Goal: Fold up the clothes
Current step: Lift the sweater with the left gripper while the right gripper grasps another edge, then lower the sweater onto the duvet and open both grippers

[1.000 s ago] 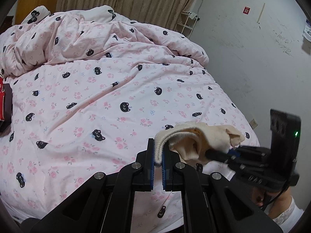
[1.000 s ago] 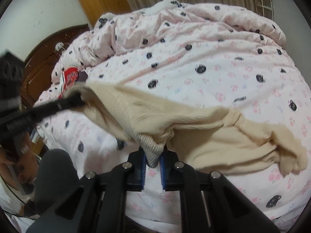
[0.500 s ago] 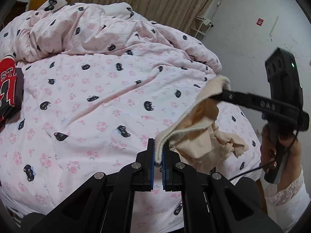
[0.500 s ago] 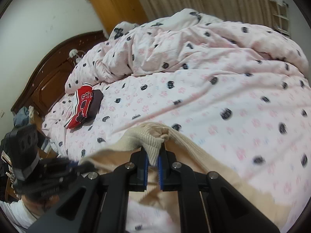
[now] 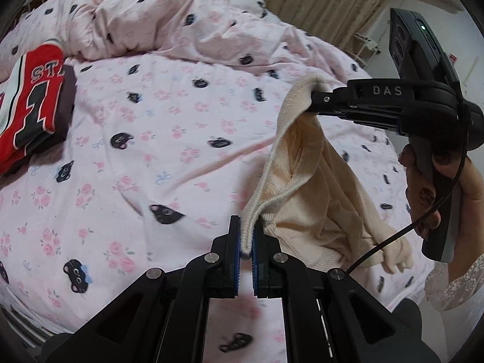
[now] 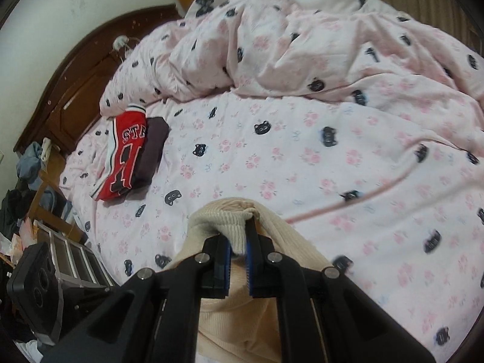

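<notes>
A cream knit sweater [image 5: 314, 187] hangs in the air between both grippers, above the pink bedspread [image 5: 169, 151]. My left gripper [image 5: 247, 236] is shut on its ribbed hem. The right gripper [image 5: 311, 98] shows in the left wrist view at upper right, clamped on another part of the hem, with a hand [image 5: 429, 187] on its handle. In the right wrist view the right gripper [image 6: 239, 242] is shut on a ribbed fold of the sweater [image 6: 239, 311], which drapes down beneath it. The sweater's lower part bunches near the bed's right edge.
A folded red jersey [image 5: 30, 99] lies on a folded dark garment [image 6: 152, 151] at the bed's left side. A rumpled duvet [image 6: 302, 39] is heaped at the far end. A dark wooden headboard [image 6: 69, 87] and cluttered furniture [image 6: 36, 205] stand left; curtains [image 5: 326, 3] hang behind.
Both grippers have swung left across the bed with the sweater. The right gripper rose and drew apart from the left, stretching the hem between them. The red jersey has come into view.
</notes>
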`<state>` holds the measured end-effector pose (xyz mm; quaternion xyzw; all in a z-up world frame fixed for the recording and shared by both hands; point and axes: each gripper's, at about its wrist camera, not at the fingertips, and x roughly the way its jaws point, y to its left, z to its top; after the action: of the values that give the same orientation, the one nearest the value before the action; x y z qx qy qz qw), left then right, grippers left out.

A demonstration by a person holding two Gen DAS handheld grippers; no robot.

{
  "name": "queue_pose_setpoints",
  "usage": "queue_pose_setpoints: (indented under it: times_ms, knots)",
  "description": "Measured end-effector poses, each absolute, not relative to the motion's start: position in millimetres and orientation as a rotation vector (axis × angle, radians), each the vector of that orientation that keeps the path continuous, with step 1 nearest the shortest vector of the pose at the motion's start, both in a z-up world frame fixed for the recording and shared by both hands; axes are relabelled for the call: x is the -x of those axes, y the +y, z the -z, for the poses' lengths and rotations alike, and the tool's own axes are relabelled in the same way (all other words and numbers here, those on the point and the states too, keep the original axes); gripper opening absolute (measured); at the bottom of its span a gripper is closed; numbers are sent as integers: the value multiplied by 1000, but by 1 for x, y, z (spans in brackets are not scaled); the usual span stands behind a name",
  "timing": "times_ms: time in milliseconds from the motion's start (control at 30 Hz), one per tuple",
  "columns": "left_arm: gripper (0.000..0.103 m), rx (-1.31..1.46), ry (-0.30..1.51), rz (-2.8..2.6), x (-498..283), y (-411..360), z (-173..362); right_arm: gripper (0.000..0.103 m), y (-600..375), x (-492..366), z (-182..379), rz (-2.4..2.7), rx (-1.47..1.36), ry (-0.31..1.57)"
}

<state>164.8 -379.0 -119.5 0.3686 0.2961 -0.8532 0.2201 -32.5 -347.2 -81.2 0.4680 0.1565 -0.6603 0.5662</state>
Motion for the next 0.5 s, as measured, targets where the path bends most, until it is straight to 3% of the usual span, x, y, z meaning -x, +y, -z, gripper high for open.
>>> queue_pose_setpoints:
  times_ms: [333, 433, 500]
  knots:
    - [5, -1033, 887, 2247, -197, -403, 146, 9, -436, -6, 137, 1434, -1146, 544]
    - [6, -1043, 911, 2224, -203, -408, 153, 16, -446, -19, 148, 1406, -1153, 604]
    - [7, -1051, 929, 2216, -207, -408, 158, 27, -445, -25, 147, 1397, -1138, 625]
